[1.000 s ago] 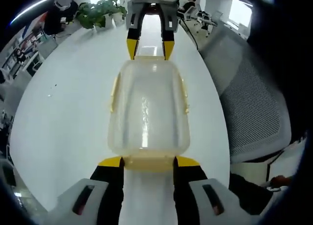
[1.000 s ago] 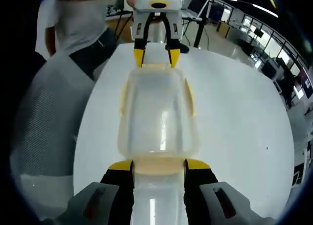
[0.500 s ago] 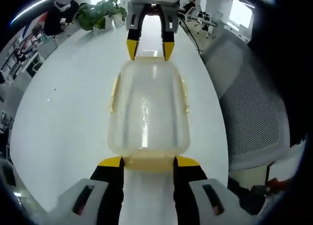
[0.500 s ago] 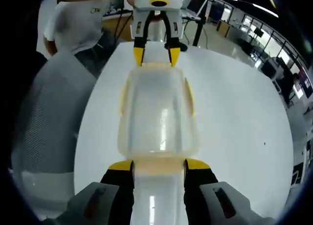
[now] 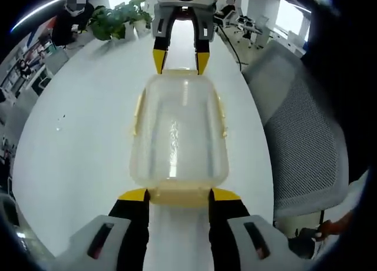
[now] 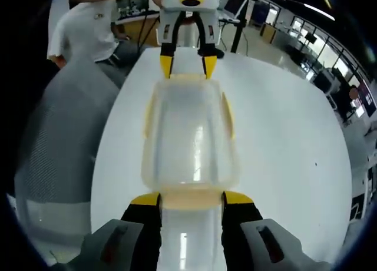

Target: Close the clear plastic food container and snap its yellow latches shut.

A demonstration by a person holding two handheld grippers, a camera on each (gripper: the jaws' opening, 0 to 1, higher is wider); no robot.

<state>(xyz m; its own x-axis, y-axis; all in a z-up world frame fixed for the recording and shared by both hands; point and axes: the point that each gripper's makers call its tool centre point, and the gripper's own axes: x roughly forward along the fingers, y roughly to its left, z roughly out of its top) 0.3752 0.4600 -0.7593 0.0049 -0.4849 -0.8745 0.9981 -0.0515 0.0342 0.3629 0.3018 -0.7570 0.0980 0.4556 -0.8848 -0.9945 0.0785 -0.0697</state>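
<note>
Container [image 5: 178,135] on counter [image 5: 76,135], lid on; left gripper [image 5: 178,195] and right gripper [image 6: 191,199] gape, empty, astride opposite end latches: press evenly till both snap.

Two close, opposed views along the jaws, sharing the container [image 5: 178,132] and table [image 5: 76,141].

The clear food container [image 5: 178,135] sat in the middle on the white table [image 5: 76,135]. The left gripper [image 5: 178,195] touched its near end. The right gripper [image 5: 180,60] touched its far end.
</note>
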